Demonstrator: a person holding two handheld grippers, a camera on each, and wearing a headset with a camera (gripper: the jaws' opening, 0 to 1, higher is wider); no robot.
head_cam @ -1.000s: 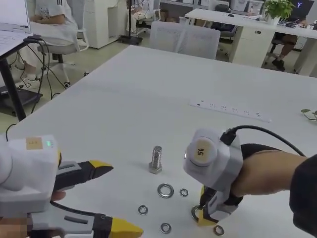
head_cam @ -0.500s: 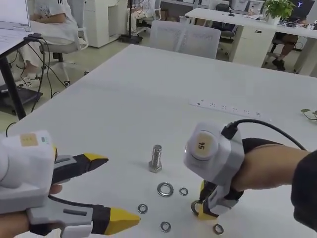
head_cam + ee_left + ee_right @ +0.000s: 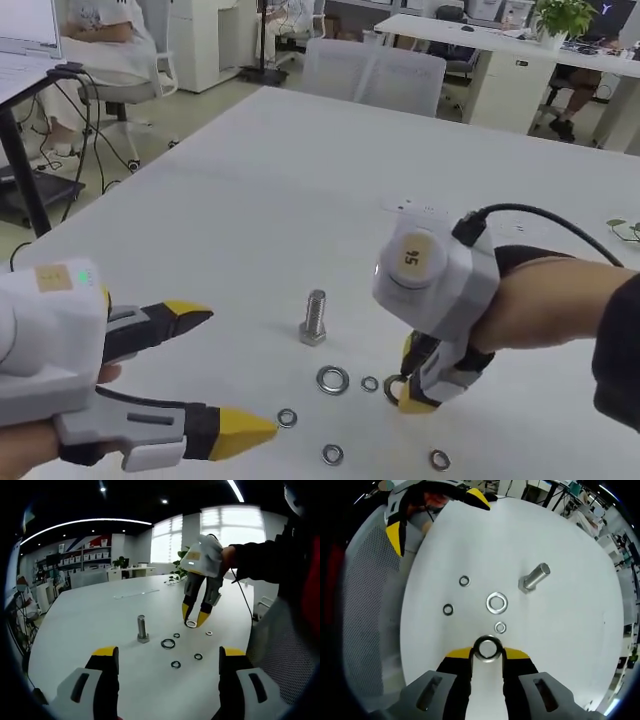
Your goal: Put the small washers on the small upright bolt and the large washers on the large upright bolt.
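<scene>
— Status change?
— My right gripper (image 3: 405,392) has lifted slightly toward the upright bolt (image 3: 314,320), clamped on a large washer (image 3: 487,648).
— Left side?
— My left gripper (image 3: 235,372) is spread wide, left of the bolt. Loose washers (image 3: 333,380) lie on the surface (image 3: 250,200) just before the bolt.

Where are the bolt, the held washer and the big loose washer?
bolt (image 3: 316,314), head view, on its threaded shaft.
held washer (image 3: 487,638), right gripper view, on its upper rim.
big loose washer (image 3: 321,380), head view, on its left rim.
</scene>
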